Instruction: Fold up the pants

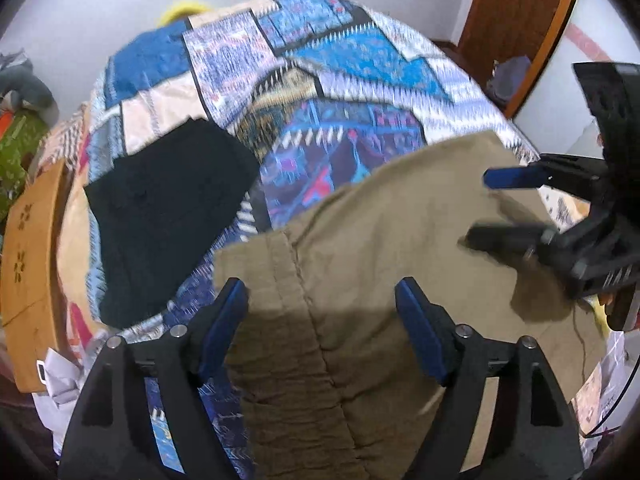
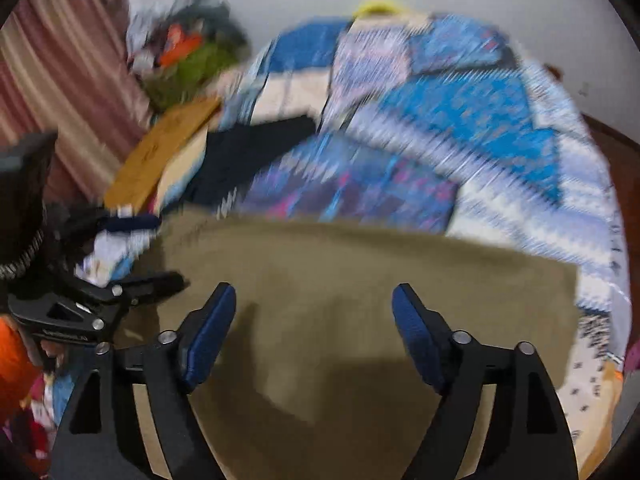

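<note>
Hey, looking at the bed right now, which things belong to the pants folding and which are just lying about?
Part of the job:
- khaki cotton pants spread on the bed
- left claw, open above them
- right claw, open above them

Just lying about:
- black folded garment
- blue patchwork bedspread
- tan wooden board
- green and orange clothes pile
- pink striped curtain

pants [image 1: 400,248]: khaki woven cloth, matt, a little wrinkled, with stitched seams
bedcover [image 1: 352,60]: printed cloth, patchwork pattern, matt
black garment [image 1: 168,208]: dark cloth, matt, smooth
left tool [image 1: 322,320]: black matt plastic arms, blue finely ribbed pads, bright metal pins
right tool [image 2: 314,320]: same black plastic, blue pads
board [image 1: 28,264]: light wood, smooth
</note>
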The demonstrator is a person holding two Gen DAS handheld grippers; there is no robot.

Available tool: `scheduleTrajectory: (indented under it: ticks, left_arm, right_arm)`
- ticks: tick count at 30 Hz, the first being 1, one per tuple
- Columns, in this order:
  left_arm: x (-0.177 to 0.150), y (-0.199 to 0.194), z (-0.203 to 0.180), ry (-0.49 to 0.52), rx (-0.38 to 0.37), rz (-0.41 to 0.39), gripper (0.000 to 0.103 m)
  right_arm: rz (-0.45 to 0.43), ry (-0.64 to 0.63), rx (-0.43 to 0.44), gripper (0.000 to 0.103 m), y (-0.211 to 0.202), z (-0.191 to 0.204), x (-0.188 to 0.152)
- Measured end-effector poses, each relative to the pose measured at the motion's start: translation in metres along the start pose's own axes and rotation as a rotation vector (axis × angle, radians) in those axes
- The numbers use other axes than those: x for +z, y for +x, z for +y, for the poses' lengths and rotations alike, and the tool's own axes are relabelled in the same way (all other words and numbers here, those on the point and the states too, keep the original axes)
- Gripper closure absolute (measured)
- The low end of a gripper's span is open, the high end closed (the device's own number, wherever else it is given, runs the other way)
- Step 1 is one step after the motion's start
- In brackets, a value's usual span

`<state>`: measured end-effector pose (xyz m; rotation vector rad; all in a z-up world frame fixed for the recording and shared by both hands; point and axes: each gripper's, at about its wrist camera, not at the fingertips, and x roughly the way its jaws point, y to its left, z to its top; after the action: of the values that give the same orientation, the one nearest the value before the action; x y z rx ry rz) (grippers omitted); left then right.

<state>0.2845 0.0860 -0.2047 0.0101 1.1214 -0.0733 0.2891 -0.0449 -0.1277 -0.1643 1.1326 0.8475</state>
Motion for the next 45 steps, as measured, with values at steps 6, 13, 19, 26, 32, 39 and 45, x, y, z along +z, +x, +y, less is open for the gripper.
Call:
scheduleTrajectory:
  ticks: [6, 13, 19, 26, 32, 39, 45]
  left_arm:
    - [-0.017, 0.002, 0.004, -0.014, 0.018, -0.011, 0.012]
    - [-0.033, -0.010, 0.011, -0.045, 0.008, -0.016, 0.012]
    - [-0.051, -0.023, 0.009, -0.042, 0.023, -0.029, 0.012]
    - [-0.066, -0.038, 0.008, -0.059, 0.037, -0.056, 0.012]
    - [-0.079, -0.048, 0.006, -0.064, 0.059, -0.084, 0.010]
    - [-0.087, -0.068, 0.006, -0.081, 0.067, -0.096, 0.010]
    - [-0.090, -0.098, 0.017, -0.192, 0.026, -0.161, 0.010]
  right_arm:
    - [0.057, 0.025, 0.011, 0.024, 0.017, -0.006, -0.021]
    - [0.038, 0.090, -0.012, 0.024, -0.012, -0.015, -0.052]
    - [0.009, 0.106, -0.049, 0.023, -0.032, -0.013, -0.084]
    - [-0.051, 0.120, -0.094, 0.022, -0.055, -0.007, -0.125]
    - [-0.086, 0.199, -0.114, 0.022, -0.066, -0.011, -0.144]
    - [-0.128, 0.268, -0.121, 0.022, -0.075, -0.007, -0.153]
    - [-0.207, 0.169, -0.157, 0.022, -0.091, 0.023, -0.139]
